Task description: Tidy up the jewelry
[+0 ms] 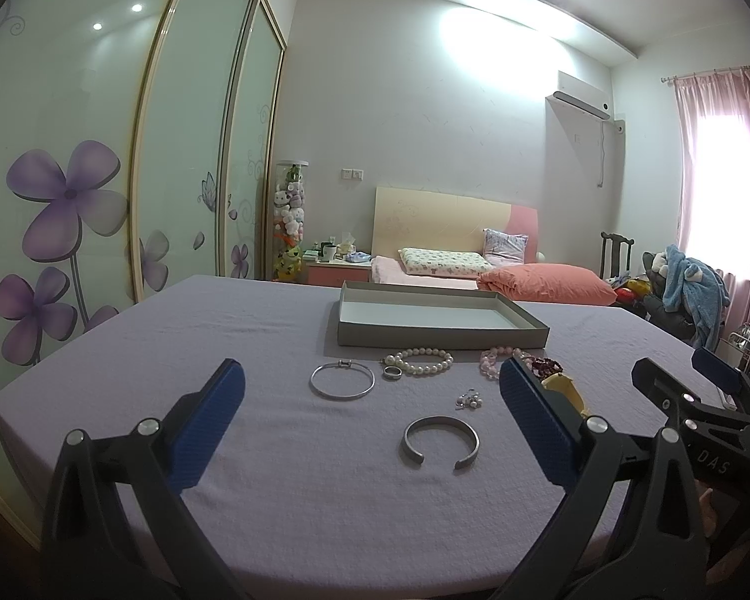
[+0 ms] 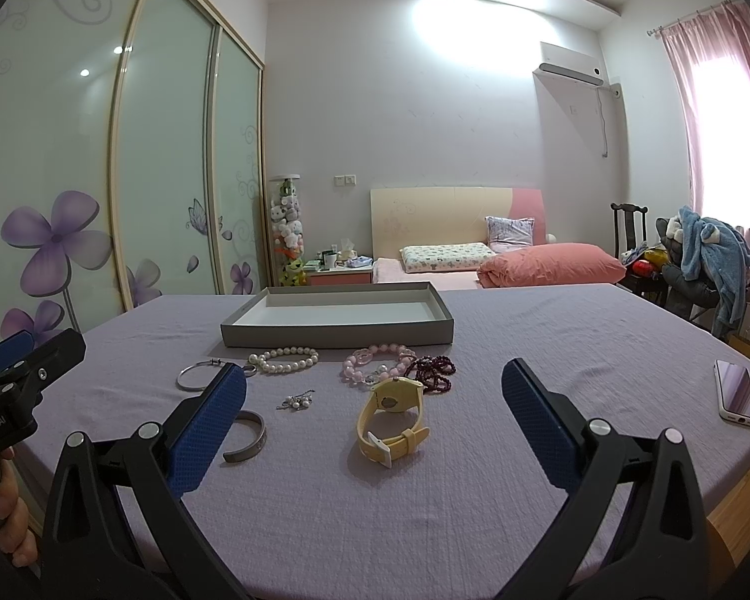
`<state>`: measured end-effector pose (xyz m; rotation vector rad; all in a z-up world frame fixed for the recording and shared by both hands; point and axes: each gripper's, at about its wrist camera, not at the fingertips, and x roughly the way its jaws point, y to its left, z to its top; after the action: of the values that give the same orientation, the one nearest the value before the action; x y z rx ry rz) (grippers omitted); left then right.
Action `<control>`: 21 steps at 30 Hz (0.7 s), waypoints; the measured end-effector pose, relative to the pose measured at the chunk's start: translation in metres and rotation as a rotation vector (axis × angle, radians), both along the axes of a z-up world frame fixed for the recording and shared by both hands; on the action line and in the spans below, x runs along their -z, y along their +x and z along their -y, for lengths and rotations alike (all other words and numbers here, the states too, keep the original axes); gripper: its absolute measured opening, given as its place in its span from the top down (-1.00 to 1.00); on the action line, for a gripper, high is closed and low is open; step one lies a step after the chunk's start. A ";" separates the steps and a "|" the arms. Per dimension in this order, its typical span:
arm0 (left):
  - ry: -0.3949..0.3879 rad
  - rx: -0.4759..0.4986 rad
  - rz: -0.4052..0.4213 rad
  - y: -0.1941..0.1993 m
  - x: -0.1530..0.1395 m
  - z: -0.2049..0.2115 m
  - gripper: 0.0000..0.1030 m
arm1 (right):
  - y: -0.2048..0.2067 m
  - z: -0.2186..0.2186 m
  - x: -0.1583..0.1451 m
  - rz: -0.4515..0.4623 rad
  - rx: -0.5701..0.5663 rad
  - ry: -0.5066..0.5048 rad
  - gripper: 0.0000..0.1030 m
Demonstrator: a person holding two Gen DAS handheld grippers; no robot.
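Jewelry lies spread on the lilac-covered table point(image 2: 525, 340) in front of me, just this side of the empty grey tray point(image 2: 335, 335). From the left I see a thin bangle point(image 1: 342, 382), a ring point(image 1: 392, 373) touching a pearl bracelet point(image 1: 425, 361), then a small tangle of earrings point(image 2: 295, 401) and, nearer me, an open cuff point(image 1: 440, 442). Further right sit a pink bead bracelet point(image 2: 370, 362) and a dark red bead strand point(image 2: 435, 370), touching each other, with a yellow watch point(image 2: 392, 420) just in front of them. A phone point(image 2: 737, 390) lies well apart at the right edge. My left gripper point(image 1: 372, 417) hovers over the cuff, jaws spread wide and holding nothing; my right gripper point(image 2: 375, 417) frames the watch, jaws likewise released.
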<state>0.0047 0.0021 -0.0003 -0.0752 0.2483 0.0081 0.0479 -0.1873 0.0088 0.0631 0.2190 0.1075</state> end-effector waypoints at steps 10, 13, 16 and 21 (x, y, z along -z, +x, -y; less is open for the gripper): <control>-0.001 -0.001 -0.001 -0.001 0.002 -0.002 -0.92 | 0.000 0.001 0.000 -0.004 0.000 0.000 -0.97; -0.002 -0.001 -0.004 -0.002 0.002 -0.002 -0.92 | 0.001 0.002 0.001 -0.007 0.000 0.000 -0.97; -0.002 -0.002 -0.006 -0.003 0.003 -0.002 -0.92 | 0.002 0.004 0.002 -0.010 0.000 0.000 -0.97; -0.003 0.005 -0.021 0.002 0.012 0.004 -0.92 | 0.005 0.002 0.005 -0.016 0.002 0.003 -0.97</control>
<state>0.0072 -0.0021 -0.0125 -0.0773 0.2697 0.0036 0.0526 -0.1890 0.0039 0.0670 0.2349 0.1055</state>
